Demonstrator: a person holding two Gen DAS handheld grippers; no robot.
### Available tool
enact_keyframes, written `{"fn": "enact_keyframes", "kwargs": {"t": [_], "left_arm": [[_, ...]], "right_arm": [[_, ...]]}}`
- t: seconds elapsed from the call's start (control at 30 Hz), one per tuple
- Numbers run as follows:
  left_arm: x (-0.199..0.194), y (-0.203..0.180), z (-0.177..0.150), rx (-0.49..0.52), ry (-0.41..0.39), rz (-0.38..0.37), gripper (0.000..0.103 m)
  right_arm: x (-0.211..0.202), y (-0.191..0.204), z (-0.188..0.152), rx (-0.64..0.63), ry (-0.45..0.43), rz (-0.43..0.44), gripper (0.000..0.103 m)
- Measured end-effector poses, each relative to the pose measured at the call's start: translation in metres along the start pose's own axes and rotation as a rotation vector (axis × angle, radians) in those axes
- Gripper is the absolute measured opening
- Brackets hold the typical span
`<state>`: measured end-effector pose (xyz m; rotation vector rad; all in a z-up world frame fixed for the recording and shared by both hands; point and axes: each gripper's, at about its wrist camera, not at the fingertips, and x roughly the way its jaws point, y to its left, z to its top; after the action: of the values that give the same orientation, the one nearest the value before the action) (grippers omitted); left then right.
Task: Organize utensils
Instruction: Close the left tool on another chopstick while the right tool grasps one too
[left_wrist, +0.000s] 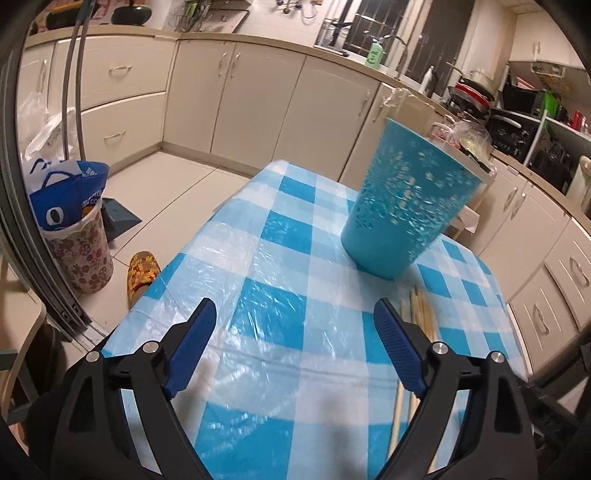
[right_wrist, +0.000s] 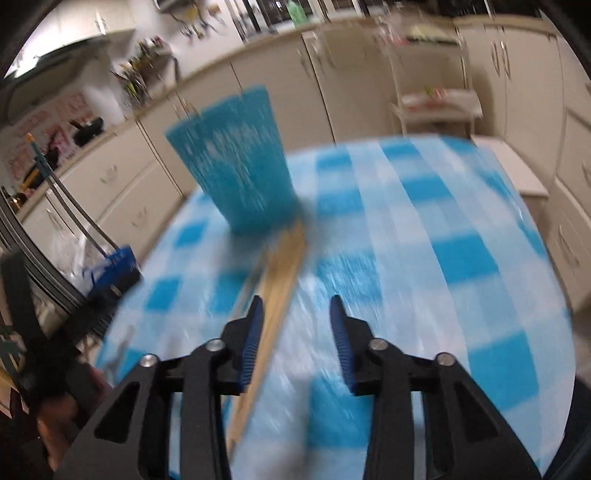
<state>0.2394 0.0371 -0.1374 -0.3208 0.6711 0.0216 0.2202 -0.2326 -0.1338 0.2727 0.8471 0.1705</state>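
Nearest to us in the left wrist view, our left gripper hovers over the checked tablecloth with its blue-padded fingers spread wide and nothing between them. Just beyond its right finger, a small bundle of pale wooden chopsticks lies flat on the cloth, partly hidden behind that finger, with the tips pointing toward the blue perforated basket. That basket stands upright on the far part of the table, close to the chopstick tips; we cannot tell whether they touch it.

Our right gripper also hangs above the cloth, its jaws parted to a middling gap and gripping nothing. This view is smeared by motion blur. Running under and beside its left finger, the chopsticks stretch away as a tan strip whose far end reaches the foot of the blue basket. The sticks sit to the left of the gap between the fingers, not inside it.

Farther out in the left view, cream cabinets line the walls. On the tiled floor to the left stand a floral bin holding a blue shopping bag, and beside it a patterned slipper. A green soap bottle stands on the counter.
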Motion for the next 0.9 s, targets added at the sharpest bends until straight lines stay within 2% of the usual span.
{"fn": "enact_keyframes", "kwargs": {"t": [0.23,0.57,0.73,0.83,0.9], "left_arm": [[-0.024,-0.009,-0.003,0.062,-0.023,0.008,0.085],[-0.028,-0.008,-0.007,0.075,0.008,-0.001,0.086],[-0.005,-0.028,-0.002,0.141,0.088,-0.013,0.087],[0.019,-0.053,-0.003,0.256,0.161,0.002,0.088],[0.029,-0.067,-0.006,0.316,0.179,0.015,0.088]], "right_arm": [[0.013,0.006,0.002,-0.026,0.034,-0.033,0.029],[0.061,0.025,0.024,-0.09,0.094,-0.087,0.027],[0.065,0.027,0.024,-0.15,0.104,-0.094,0.027],[0.065,0.025,0.025,-0.207,0.118,-0.094,0.023],[0.063,0.022,0.025,-0.243,0.13,-0.093,0.023]]}}
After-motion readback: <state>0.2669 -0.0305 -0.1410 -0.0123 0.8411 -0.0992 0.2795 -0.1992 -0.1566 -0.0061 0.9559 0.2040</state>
